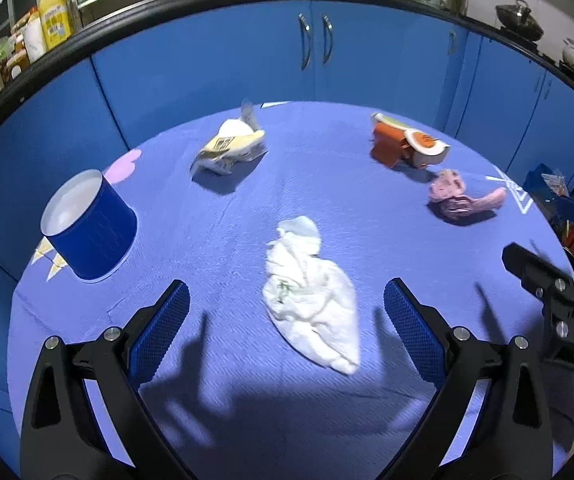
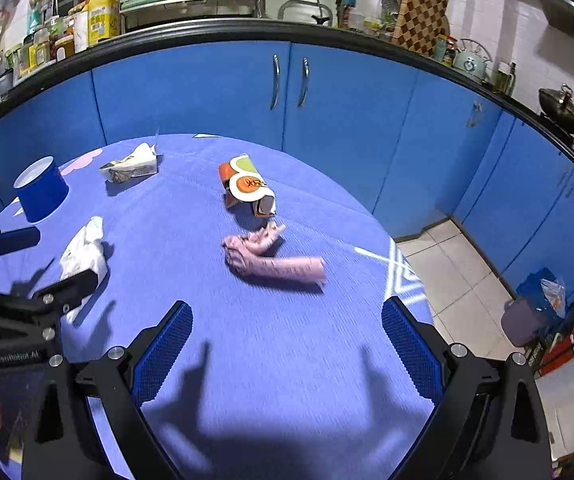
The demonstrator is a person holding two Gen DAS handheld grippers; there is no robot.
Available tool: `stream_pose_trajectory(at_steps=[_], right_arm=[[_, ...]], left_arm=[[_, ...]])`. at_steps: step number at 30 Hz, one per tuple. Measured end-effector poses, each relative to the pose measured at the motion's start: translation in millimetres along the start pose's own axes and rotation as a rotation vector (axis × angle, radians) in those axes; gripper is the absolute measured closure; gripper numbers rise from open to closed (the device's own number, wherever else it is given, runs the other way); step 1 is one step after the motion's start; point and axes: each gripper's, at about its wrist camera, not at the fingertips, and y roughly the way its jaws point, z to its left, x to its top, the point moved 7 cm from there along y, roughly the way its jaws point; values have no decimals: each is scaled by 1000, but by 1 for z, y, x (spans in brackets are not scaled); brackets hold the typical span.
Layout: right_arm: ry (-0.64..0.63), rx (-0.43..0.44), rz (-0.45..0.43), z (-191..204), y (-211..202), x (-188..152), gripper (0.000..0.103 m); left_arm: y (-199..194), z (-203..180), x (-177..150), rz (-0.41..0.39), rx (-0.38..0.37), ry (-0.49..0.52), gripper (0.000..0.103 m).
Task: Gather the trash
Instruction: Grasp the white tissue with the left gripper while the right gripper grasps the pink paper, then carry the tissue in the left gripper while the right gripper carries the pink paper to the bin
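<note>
Although most printing on the litter is blurred, "GenRobot AI" can be read in pale letters on the body of the left gripper [image 2: 43, 256] where it is caught at the left edge of the right wrist view; a barcode-like patch is seen on the yellow-and-white wrapper [image 1: 229, 146], and an unreadable orange mark on the crushed orange carton [image 1: 407, 146]. Both grippers are held wide apart above the blue tablecloth [image 1: 207, 240], with nothing between the fingers. The white crumpled tissue [image 1: 311, 292] is found between the left gripper's blue pads [image 1: 411, 328], lying on the cloth. The pink crumpled wrapper [image 2: 271, 258] is seen ahead of the right gripper [image 2: 287, 340], just in front of the carton. The blue cylindrical bin [image 1: 89, 226] is stood upright near the table's left edge. Only in the right wrist view are the tiled floor [image 2: 459, 276] and a grey bag [image 2: 527, 320] shown.
</note>
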Motion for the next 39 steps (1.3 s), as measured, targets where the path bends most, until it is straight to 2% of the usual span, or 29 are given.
stream_pose_trajectory(at_steps=[5, 16, 18, 19, 20, 23, 39], right_arm=[[8, 35, 22, 5, 22, 14, 10], [-23, 82, 33, 17, 54, 30, 11], [-27, 96, 41, 20, 56, 28, 32], [-31, 105, 58, 21, 58, 26, 52], [-32, 121, 76, 23, 60, 23, 60], [-40, 147, 64, 27, 52, 17, 71], [-8, 148, 19, 13, -12, -10, 73]], left_arm=[[15, 11, 3, 40, -19, -39, 11], [20, 4, 4, 47, -111, -40, 47], [19, 2, 4, 48, -136, -43, 56], [19, 0, 5, 48, -150, -44, 63], [17, -1, 5, 45, -159, -42, 65], [13, -4, 5, 30, -160, -36, 71], [-33, -19, 0, -39, -187, -18, 73]])
